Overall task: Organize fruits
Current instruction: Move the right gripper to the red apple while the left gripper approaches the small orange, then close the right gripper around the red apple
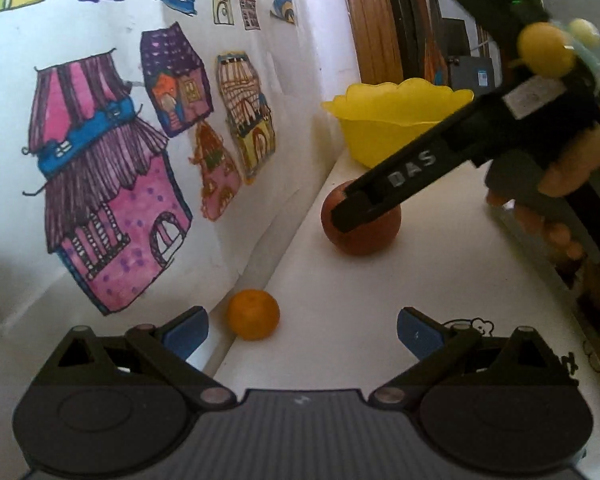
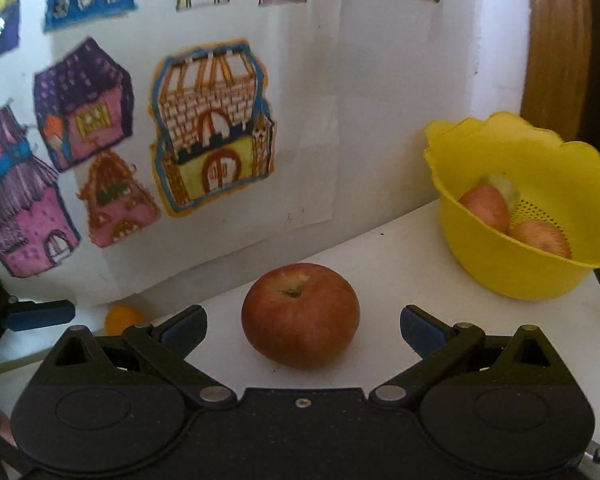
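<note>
Your right gripper (image 2: 303, 330), fingers apart, frames the apple (image 2: 300, 315) bound for the yellow colander (image 2: 540, 272); your left gripper (image 1: 302, 330) waits, fingers apart, near 1 orange (image 1: 253, 314).

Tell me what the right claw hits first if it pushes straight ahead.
The red apple: it sits centred between the open right claw fingers, just ahead on the white counter. Beyond it stands the wall with drawings.

Home: children's drawings (image 2: 212, 128) on wall
</note>
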Demonstrator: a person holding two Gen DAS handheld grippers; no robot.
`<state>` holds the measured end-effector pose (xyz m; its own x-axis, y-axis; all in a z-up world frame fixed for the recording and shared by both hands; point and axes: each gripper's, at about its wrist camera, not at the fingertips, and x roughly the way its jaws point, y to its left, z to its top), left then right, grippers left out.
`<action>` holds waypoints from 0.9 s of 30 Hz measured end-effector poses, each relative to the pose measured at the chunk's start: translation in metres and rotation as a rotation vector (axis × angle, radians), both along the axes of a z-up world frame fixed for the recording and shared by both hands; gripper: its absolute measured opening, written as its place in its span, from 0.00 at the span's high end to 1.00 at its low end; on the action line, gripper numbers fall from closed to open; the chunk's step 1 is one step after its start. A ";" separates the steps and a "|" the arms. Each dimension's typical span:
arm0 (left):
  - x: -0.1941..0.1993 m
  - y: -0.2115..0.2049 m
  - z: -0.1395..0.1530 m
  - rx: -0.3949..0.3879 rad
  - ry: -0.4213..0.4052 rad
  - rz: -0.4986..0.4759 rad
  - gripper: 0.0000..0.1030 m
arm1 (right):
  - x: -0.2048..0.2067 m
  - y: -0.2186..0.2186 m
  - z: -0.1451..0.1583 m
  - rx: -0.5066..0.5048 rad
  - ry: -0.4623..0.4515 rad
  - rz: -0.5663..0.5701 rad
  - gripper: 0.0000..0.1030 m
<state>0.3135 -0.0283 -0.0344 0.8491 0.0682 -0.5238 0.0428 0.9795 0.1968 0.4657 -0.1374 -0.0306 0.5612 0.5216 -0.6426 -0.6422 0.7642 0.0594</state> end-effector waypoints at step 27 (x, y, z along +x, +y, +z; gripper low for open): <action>0.014 0.012 -0.011 -0.080 0.086 0.180 0.41 | 0.028 0.023 -0.047 -0.096 0.067 0.096 0.26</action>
